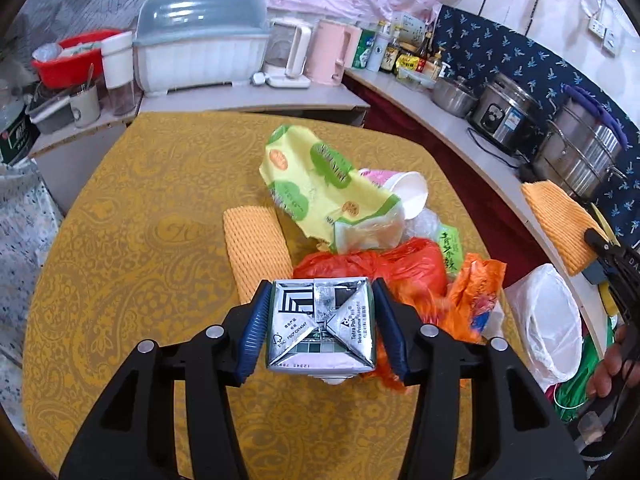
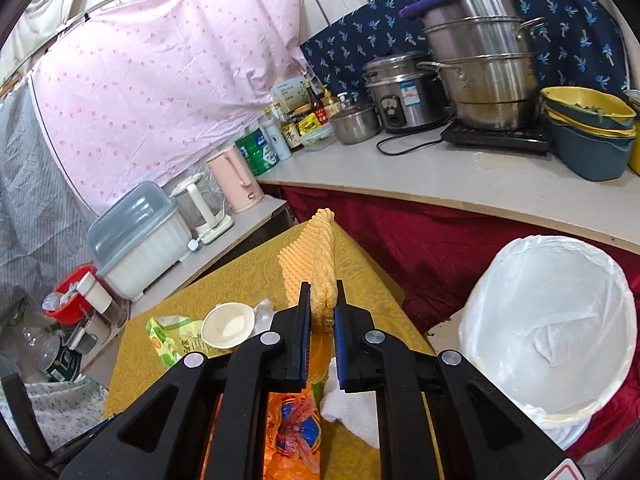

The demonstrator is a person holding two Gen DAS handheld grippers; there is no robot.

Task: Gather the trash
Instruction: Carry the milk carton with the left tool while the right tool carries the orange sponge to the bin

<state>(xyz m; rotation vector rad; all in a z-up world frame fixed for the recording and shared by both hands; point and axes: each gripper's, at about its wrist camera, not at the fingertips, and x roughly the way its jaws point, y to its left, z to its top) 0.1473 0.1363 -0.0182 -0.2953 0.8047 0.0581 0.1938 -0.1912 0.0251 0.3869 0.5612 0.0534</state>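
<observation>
My left gripper (image 1: 322, 286) is shut on a silver drink carton (image 1: 322, 328), held above the yellow table (image 1: 120, 260). The blue pads press its two sides. My right gripper (image 2: 323, 286) is shut on a yellow foam net sleeve (image 2: 316, 248), lifted off the table; the sleeve (image 1: 560, 224) also shows at the right edge of the left wrist view. A bin with a white liner (image 2: 552, 320) stands to the right of the table. Left on the table are a second foam net (image 1: 256, 248), a yellow-green wrapper (image 1: 316, 184), a paper cup (image 1: 408, 192), a red bag (image 1: 380, 264) and an orange bag (image 1: 476, 292).
A counter (image 2: 440, 176) along the right holds steel pots (image 2: 488, 64), a rice cooker (image 2: 400, 96) and stacked basins (image 2: 588, 132). A shelf behind the table carries a dish box (image 1: 200, 40), kettles and bottles. A white tissue (image 2: 352, 408) lies under my right gripper. A hand (image 1: 612, 364) is at far right.
</observation>
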